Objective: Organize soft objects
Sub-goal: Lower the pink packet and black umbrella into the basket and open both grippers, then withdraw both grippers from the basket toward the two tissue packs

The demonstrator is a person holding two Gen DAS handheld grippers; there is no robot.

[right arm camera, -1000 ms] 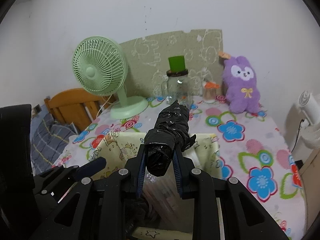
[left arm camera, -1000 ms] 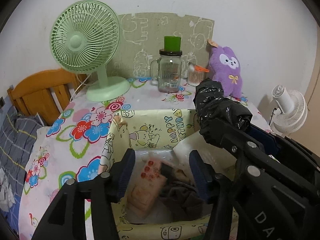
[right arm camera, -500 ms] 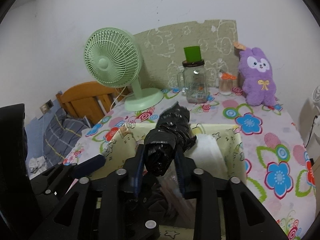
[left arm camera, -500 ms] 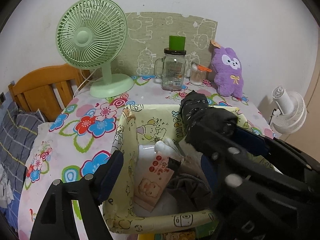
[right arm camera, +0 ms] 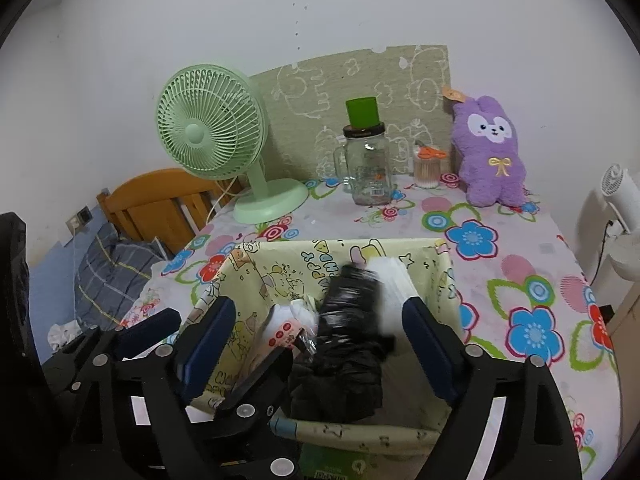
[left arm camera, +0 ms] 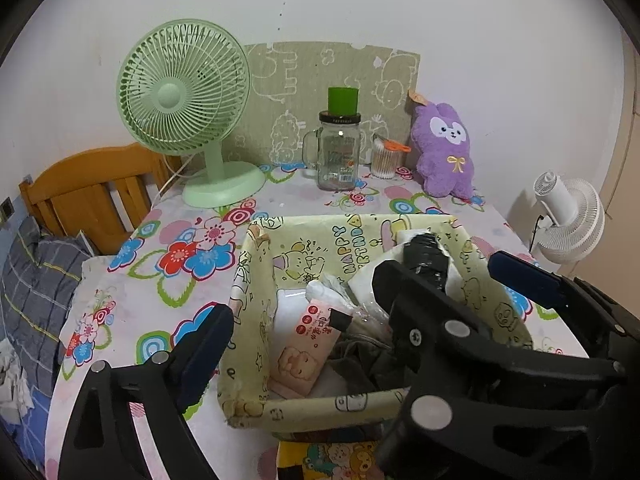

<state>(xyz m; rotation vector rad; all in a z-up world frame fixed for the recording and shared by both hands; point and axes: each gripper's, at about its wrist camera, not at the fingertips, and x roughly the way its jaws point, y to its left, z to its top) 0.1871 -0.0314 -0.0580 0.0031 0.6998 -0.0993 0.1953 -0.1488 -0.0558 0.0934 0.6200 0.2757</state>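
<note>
A yellow cartoon-print fabric basket [left arm camera: 256, 304] stands on the floral tablecloth. In it lie a pink tissue pack [left arm camera: 308, 344], a dark grey cloth [left arm camera: 368, 360], white paper [right arm camera: 396, 280] and a black plastic bundle [right arm camera: 352, 312]. My right gripper [right arm camera: 318, 332] hovers over the basket with its jaws opening. The bundle lies loose and blurred between them, touching neither pad. My left gripper [left arm camera: 316, 340] is at the basket's near left, its jaws opening with nothing gripped; its right finger is hidden behind the right gripper. A purple plush rabbit [right arm camera: 490, 152] sits at the back right.
At the back of the table stand a green desk fan [left arm camera: 184, 92], a glass jar mug [left arm camera: 338, 156] with a green lid and a cup of cotton swabs [left arm camera: 384, 162]. A white fan [left arm camera: 568, 216] stands beyond the right edge. A wooden headboard [left arm camera: 84, 192] and bedding lie left.
My right gripper has opened and let go of the black bundle, which dropped into the basket. My left gripper has opened wider and drawn back out of the basket.
</note>
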